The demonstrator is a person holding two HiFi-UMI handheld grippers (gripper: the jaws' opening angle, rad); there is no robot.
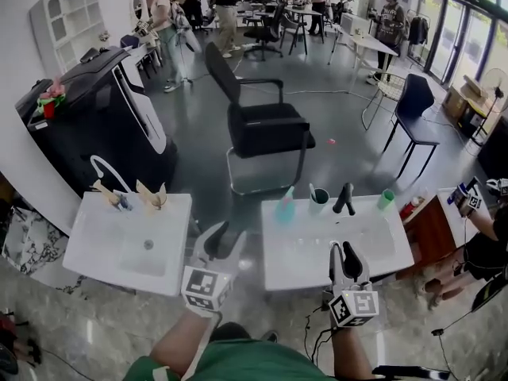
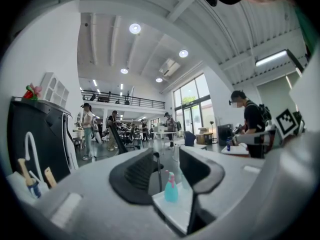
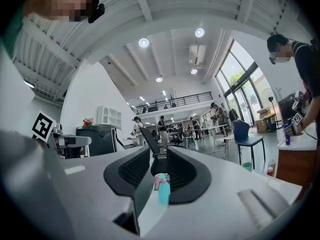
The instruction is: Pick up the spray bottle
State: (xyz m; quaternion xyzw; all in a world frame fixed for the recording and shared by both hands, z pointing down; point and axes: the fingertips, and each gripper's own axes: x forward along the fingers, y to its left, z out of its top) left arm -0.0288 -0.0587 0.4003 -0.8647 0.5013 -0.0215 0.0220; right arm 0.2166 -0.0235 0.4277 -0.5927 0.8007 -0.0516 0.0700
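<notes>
A teal spray bottle [image 1: 286, 206] with a pink trigger head stands upright at the far left corner of a white table [image 1: 381, 248]. My left gripper [image 1: 226, 235] hovers open near the gap between the two tables, well short of the bottle. In the left gripper view the spray bottle [image 2: 171, 188] shows far off through the gap between the open left gripper [image 2: 167, 159] jaws. My right gripper [image 1: 347, 250] is shut and empty above the table's near edge, to the right of the bottle. The right gripper view has the spray bottle [image 3: 163, 188] ahead of the right gripper [image 3: 159, 156].
Along the table's far edge stand a green cup [image 1: 319, 198], a black object [image 1: 344, 198] and another green cup [image 1: 386, 199]. A second white table [image 1: 119, 252] lies left. Beyond are a black office chair [image 1: 262, 125], a black machine [image 1: 95, 125] and people.
</notes>
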